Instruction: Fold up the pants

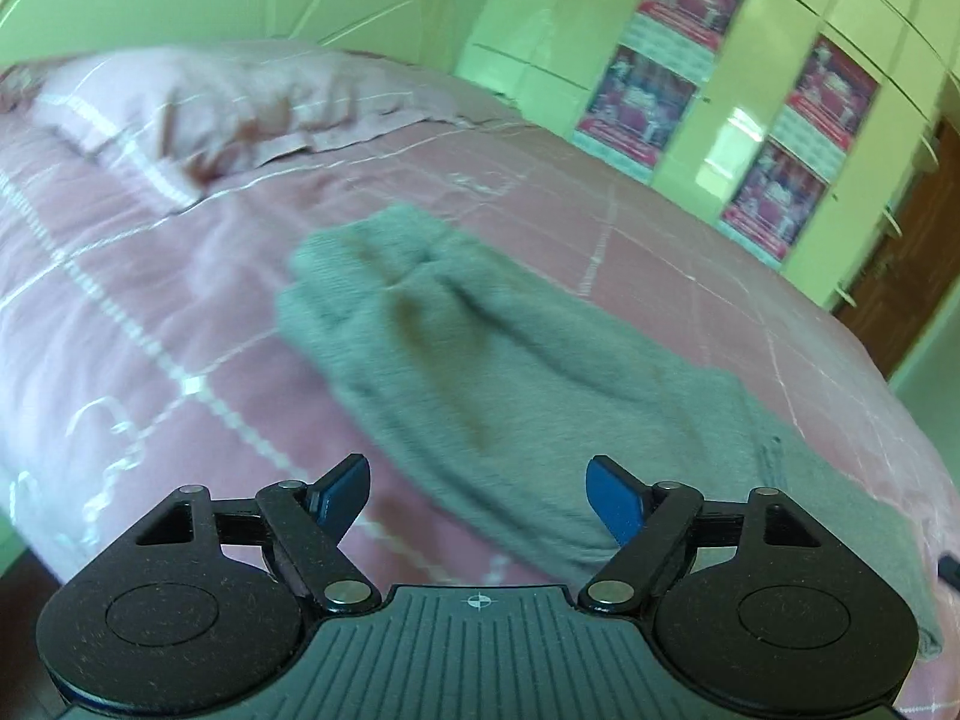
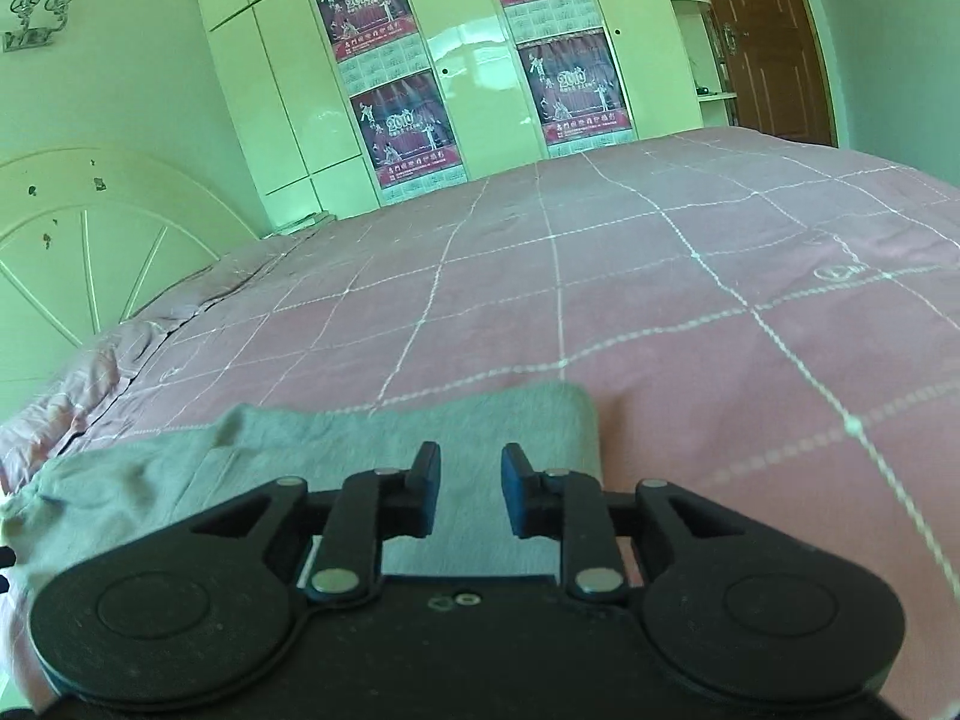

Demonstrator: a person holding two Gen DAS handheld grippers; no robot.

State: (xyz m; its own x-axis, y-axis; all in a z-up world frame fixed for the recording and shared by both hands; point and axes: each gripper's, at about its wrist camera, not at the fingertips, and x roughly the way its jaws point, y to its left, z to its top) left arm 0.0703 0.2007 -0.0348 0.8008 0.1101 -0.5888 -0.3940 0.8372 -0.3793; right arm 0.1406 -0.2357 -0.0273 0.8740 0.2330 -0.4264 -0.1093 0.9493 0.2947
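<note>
Left wrist view: left gripper [image 1: 478,483] spread wide above grey pants [image 1: 510,360] on pink bedspread [image 1: 120,312]. Right wrist view: right gripper [image 2: 471,489] parted, empty, over pants [image 2: 336,450].

A big bed [image 2: 660,276] fills the room. Its cover is pink with thin white lines that make squares. A pink pillow [image 1: 240,114] lies at the far left end of the bed. Behind it stands a pale, round-topped headboard [image 2: 78,252] with lines like wheel spokes. On the far side of the bed is a tall, shiny, light wardrobe [image 2: 456,48]. Four red posters [image 2: 408,126] are stuck on its doors. To the right is a brown wooden door [image 2: 762,36], with small shelves [image 2: 708,48] beside it. A lamp [image 2: 39,6] hangs on the pale wall at the far left. The room is bright.
</note>
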